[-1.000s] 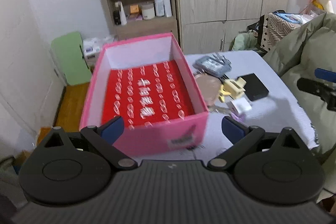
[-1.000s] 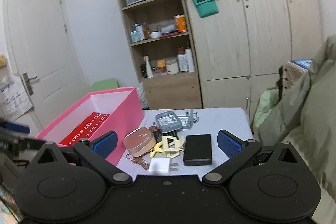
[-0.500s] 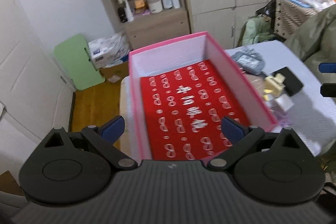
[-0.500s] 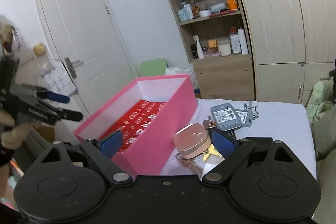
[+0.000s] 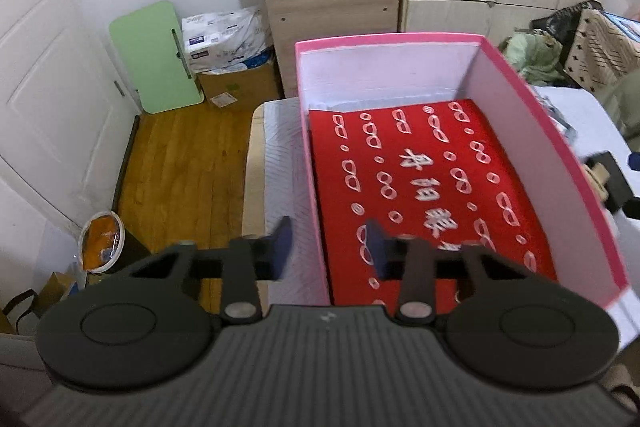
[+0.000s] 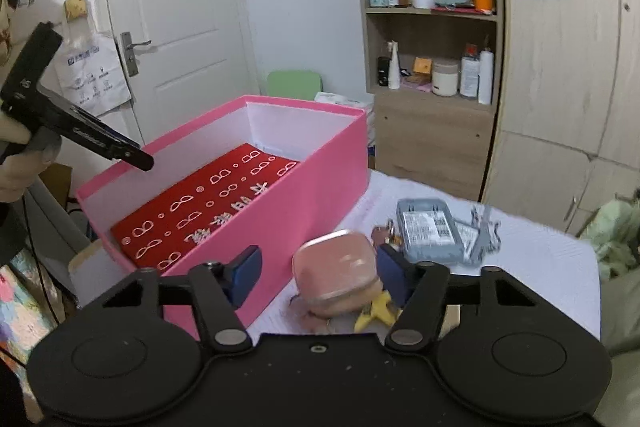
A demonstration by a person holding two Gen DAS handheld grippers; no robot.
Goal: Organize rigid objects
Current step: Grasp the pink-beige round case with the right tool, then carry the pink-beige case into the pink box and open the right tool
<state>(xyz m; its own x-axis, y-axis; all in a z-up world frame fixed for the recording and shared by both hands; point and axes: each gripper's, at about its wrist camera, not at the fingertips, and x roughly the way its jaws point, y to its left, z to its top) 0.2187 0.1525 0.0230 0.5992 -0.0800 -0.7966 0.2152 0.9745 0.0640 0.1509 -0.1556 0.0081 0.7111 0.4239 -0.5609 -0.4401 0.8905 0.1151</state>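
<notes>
A pink box (image 5: 540, 131) with a red patterned lining (image 5: 420, 183) stands open on the table; it also shows in the right wrist view (image 6: 320, 183). My left gripper (image 5: 326, 251) is open, its jaws either side of the box's left wall near the front corner, not touching it. In the right wrist view it (image 6: 80, 135) hovers over the box's near-left corner. My right gripper (image 6: 318, 273) is open around a rounded pink case (image 6: 334, 277), with no clear contact. A grey device (image 6: 430, 231), keys (image 6: 486, 231) and a yellow piece (image 6: 374, 311) lie near it.
A black block (image 5: 612, 183) lies on the table right of the box. A wooden shelf unit (image 6: 432, 67) and cupboards (image 6: 568, 67) stand behind the table. A green folded table (image 5: 154, 57), a carton (image 5: 236, 83) and a bin (image 5: 104, 241) are on the wooden floor to the left.
My left gripper moved left and narrowed its jaws over the box's left wall. My right gripper moved forward and left, and its jaws narrowed around the pink case.
</notes>
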